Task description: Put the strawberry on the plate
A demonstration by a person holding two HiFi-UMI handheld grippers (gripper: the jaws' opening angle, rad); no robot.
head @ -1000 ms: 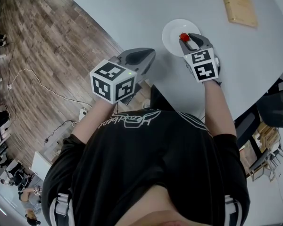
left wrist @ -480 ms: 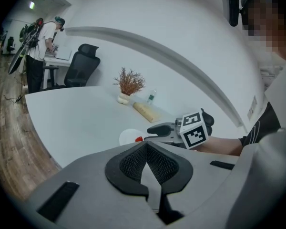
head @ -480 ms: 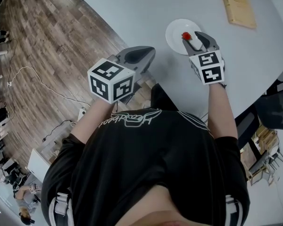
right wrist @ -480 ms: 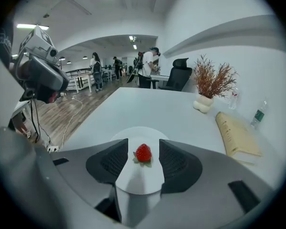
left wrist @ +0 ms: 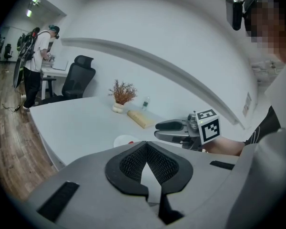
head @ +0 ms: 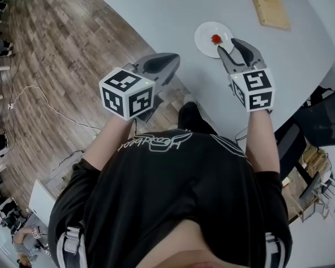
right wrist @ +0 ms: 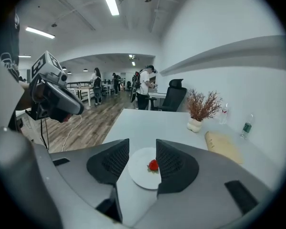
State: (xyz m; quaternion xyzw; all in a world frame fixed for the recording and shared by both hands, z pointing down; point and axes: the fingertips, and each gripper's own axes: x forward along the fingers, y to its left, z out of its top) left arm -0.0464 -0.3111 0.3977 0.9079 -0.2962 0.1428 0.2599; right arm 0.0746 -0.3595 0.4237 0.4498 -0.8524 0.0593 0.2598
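Note:
The red strawberry (head: 216, 38) lies on the small white plate (head: 206, 33) on the grey-white table; in the right gripper view the strawberry (right wrist: 153, 165) rests on the plate (right wrist: 139, 173), beyond the jaws. My right gripper (head: 232, 46) hovers just short of the plate's near edge, open, with nothing between its pads. My left gripper (head: 168, 61) hangs off the table's edge over the floor, shut and empty. Its own view shows the left gripper (left wrist: 146, 147) with its jaws together, and the plate (left wrist: 122, 140) beyond it.
A wooden board (head: 269, 5) lies at the table's far side, with a potted dry plant (right wrist: 200, 109) and a bottle (right wrist: 247, 126) past it. The table's edge (head: 156, 49) runs diagonally, with wood floor to the left. An office chair (right wrist: 174, 93) and people stand far off.
My right gripper has opened, let go of the strawberry on the plate, and drawn back towards me. The left gripper has barely moved.

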